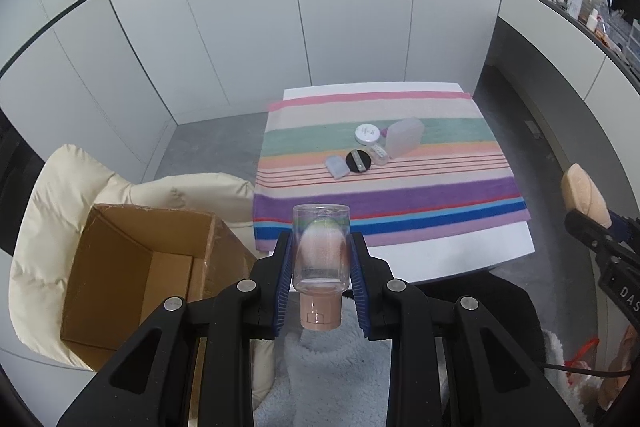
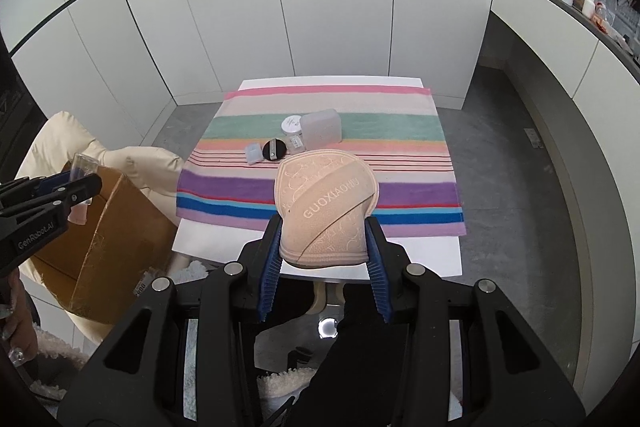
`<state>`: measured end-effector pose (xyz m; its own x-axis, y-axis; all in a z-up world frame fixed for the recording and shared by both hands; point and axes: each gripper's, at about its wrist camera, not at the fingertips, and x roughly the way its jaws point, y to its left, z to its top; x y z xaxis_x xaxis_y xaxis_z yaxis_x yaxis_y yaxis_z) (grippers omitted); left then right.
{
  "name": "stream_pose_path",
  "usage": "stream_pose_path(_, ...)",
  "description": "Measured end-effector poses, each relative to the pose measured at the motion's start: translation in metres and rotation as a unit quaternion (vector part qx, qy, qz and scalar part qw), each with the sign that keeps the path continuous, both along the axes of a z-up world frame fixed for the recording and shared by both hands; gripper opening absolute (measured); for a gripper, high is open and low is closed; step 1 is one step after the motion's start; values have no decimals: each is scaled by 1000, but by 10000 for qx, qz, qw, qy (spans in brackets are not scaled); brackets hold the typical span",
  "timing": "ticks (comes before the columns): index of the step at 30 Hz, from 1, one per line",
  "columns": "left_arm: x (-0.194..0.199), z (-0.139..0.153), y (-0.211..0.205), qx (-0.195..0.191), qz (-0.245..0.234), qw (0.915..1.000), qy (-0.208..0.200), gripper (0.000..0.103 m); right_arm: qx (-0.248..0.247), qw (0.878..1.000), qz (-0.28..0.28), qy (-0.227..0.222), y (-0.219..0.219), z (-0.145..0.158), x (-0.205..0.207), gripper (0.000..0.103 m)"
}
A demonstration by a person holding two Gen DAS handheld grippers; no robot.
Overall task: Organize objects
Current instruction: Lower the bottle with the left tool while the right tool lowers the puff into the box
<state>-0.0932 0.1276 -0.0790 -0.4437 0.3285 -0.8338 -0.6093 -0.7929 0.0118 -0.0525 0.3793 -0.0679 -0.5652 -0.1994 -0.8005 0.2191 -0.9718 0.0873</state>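
- left gripper [image 1: 320, 259] clenched on a clear-capped, beige-based plastic bottle [image 1: 321, 247], seemingly above the open brown cardboard box [image 1: 132, 267].
- right gripper [image 2: 325, 243] clenched on a beige embossed fabric pad [image 2: 326, 207], near the striped-cloth table's [image 2: 420, 259] front edge.

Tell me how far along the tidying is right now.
Partway, it seems. In hand: the left gripper holds a clear-capped bottle near the open cardboard box; the right gripper holds a beige pad. Left: five small items on the striped cloth. The visible box interior looks empty.
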Motion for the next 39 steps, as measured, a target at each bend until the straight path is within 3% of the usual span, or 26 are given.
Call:
stream_pose_path(10,-24,-12,-25,-28,79,9998,-175,28,79,9996,249,84,-28,8,-6,41)
stream_pose_path(22,-69,-29,-105,-124,709,9971,-234,28,214,9921,1234,25,-128,-1,-10,41)
stream_pose_path(30,-85,-52,-177,-297,1416,9887,-400,28,249,9758,2170,-101,-210,-16,9,41)
stream_pose_path(39,-96,-73,-240,-391,1764,9819,-559,28,252,9411,3360,-268,-301,-36,57,41)
